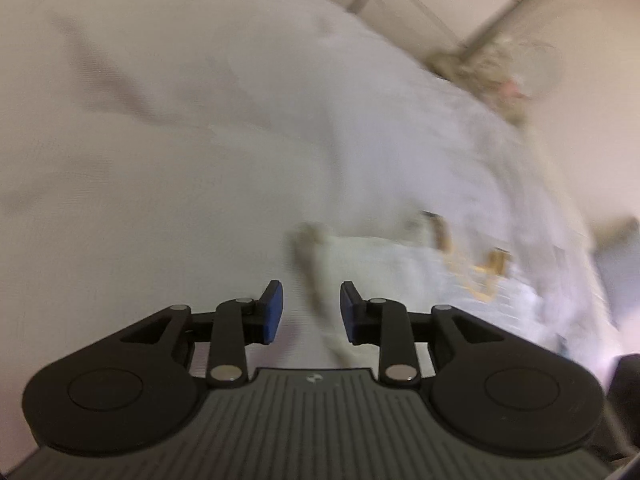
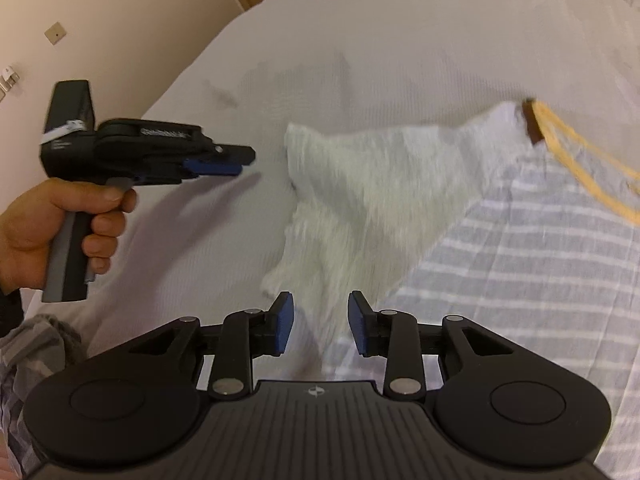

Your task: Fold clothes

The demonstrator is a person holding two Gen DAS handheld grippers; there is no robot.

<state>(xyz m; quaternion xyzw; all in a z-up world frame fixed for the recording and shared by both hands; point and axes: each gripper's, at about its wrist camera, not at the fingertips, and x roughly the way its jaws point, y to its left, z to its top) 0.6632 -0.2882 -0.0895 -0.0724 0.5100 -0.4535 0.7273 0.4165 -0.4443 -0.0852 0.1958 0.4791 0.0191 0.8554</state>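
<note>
A white-and-grey striped garment lies on the bed, with a pale turned-over part and a brown tab with yellow cord at its far corner. It shows blurred in the left wrist view. My right gripper is open, just above the garment's near edge, holding nothing. My left gripper is open and empty over the garment's left edge. It also shows in the right wrist view, held in a hand left of the garment, apart from it.
A white bedsheet covers the bed. A beige wall runs along the left. Another grey-striped cloth lies at the lower left. A blurred dried plant stands past the bed's far corner.
</note>
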